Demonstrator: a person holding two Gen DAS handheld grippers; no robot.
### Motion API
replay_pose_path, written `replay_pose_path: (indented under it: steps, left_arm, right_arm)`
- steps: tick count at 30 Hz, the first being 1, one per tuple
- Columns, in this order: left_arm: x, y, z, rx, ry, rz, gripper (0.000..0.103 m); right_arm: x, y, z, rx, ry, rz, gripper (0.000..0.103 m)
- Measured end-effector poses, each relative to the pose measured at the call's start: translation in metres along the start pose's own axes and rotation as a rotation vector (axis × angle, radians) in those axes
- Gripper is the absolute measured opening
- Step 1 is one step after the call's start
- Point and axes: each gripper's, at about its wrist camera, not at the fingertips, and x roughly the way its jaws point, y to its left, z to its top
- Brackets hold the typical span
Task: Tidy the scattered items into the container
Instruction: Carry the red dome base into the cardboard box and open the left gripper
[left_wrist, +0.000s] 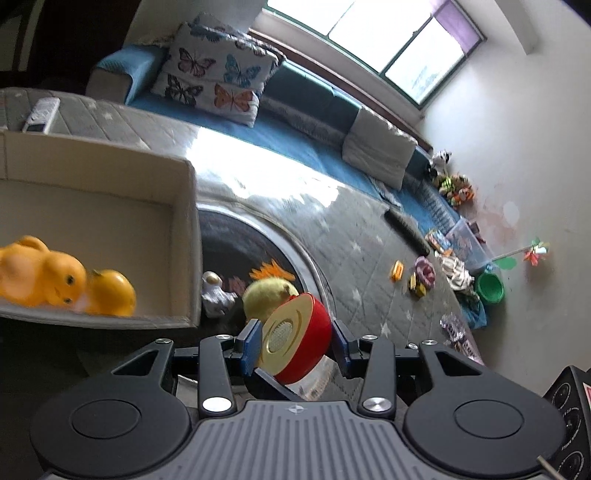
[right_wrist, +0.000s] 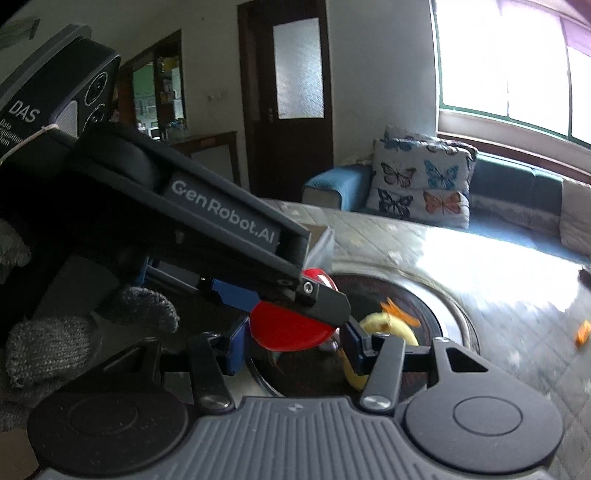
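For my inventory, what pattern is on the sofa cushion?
Colourful butterflies on white; the cushion shows best in the left wrist view.

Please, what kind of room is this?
Most likely a home living room used as a play area. A blue sofa with a butterfly pillow stands under a window, and toys lie scattered on a quilted mat.

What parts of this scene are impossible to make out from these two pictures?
- Box: left wrist view, left edge cuts it off.
- Red toy: right wrist view, the left gripper's body covers its top.
- Yellow toy: right wrist view, motion-blurred.
- Far floor clutter: left wrist view, too small.
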Motion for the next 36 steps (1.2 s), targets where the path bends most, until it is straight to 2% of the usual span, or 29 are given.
replay_pose_path:
  steps: [6,9,19,22,26,36]
  left_arm:
    - [-0.019,0.018,0.016,-0.021,-0.057,0.016,0.042]
    - [-0.027,0.032,0.022,-0.038,-0.078,0.025,0.038]
    - [-0.048,0.078,0.040,-0.093,-0.130,0.071,0.038]
    - [-0.051,0.093,0.042,-0.115,-0.139,0.094,0.038]
    - [-0.054,0.111,0.043,-0.149,-0.142,0.120,0.038]
    - [-0.044,0.129,0.039,-0.184,-0.113,0.130,0.038]
  right_arm:
    - [0.020,0.018,0.023,-0.043,-0.020,0.032,0.053]
    - [0.031,0.029,0.031,-0.058,-0.024,0.051,0.053]
    - [0.073,0.063,0.050,-0.106,-0.011,0.112,0.052]
    - [0.089,0.070,0.052,-0.110,0.007,0.121,0.051]
    - [0.107,0.076,0.052,-0.102,0.035,0.142,0.044]
    - [0.125,0.085,0.041,-0.100,0.085,0.154,0.044]
